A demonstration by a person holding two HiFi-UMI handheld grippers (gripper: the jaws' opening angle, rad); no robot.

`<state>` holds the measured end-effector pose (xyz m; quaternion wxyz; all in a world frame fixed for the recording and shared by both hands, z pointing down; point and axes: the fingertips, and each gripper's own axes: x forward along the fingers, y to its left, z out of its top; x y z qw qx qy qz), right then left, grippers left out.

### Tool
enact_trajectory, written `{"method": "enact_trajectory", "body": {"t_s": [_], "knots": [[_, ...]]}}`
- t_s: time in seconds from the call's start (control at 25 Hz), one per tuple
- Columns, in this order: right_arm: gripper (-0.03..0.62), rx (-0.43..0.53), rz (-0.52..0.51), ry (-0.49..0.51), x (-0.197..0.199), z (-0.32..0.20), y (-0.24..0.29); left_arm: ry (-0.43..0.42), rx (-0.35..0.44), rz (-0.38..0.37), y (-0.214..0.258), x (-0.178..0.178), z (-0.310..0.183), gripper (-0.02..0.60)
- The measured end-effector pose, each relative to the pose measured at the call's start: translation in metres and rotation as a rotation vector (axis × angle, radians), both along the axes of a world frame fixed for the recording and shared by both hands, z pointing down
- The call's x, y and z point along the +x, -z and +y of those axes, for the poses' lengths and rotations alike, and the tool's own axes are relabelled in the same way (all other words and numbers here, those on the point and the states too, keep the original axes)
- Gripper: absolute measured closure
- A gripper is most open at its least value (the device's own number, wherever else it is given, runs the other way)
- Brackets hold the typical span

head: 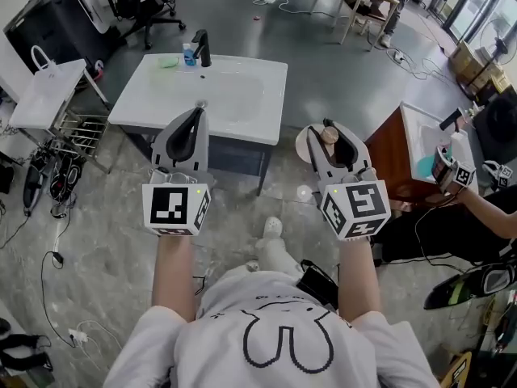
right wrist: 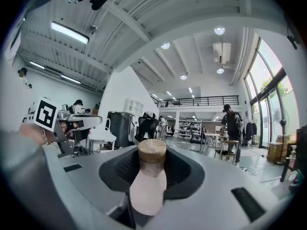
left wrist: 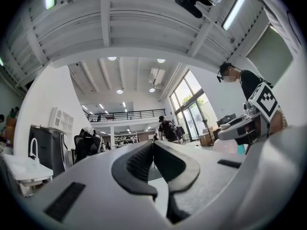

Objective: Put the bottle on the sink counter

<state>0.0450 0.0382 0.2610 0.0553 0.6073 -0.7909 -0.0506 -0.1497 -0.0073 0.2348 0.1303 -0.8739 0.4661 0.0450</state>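
**Bring the bottle over the flat rim before letting go**

My left gripper [head: 199, 110] has its jaws pressed together with nothing between them, and its tips hang just over the near edge of the sink [head: 149, 107]. The faucet [head: 202, 47] stands well ahead of it at the far rim. My right gripper [head: 327, 129] is clamped on the bottle [right wrist: 148, 186]: the pale body is pinched between the pads and the brown cap pokes out past the tips, pointing forward. That tool is over the floor, with the sink's near corner ahead and to its left.

I judge the bare rim beside the basin the best spot, so I'd swing the right tool ahead and leftward until the bottle is fully above it. The bottle lies along the jaws, so I'd tilt it base-down and feel it rest before easing the pads apart. Laid flat, the round body could roll into the basin. I'd hold the left tool aside
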Motion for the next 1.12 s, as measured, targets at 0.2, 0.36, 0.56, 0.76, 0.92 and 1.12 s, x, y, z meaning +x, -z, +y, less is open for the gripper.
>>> {"method": "enact_trajectory", "body": {"t_s": [0.2, 0.36, 0.56, 0.76, 0.92, 1.12], "knots": [[0.447, -0.014, 0.001, 0.025, 0.007, -0.037, -0.008, 0.012, -0.014, -0.003, -0.007, 0.010, -0.035, 0.571], [0.447, -0.021, -0.002, 0.043, 0.016, -0.072, -0.014, 0.020, -0.020, -0.009, -0.012, 0.021, -0.067, 0.571], [0.447, -0.031, -0.013, 0.059, 0.030, -0.126, -0.020, 0.038, -0.037, -0.015, -0.019, 0.035, -0.117, 0.571], [0.447, -0.047, -0.014, 0.078, 0.052, -0.191, -0.024, 0.062, -0.048, -0.019, -0.021, 0.056, -0.176, 0.571], [0.447, -0.062, -0.013, 0.099, 0.066, -0.244, -0.029, 0.082, -0.062, -0.020, -0.024, 0.071, -0.224, 0.571], [0.447, -0.088, -0.013, 0.127, 0.077, -0.304, -0.041, 0.113, -0.086, -0.020, -0.034, 0.080, -0.278, 0.571]]}}
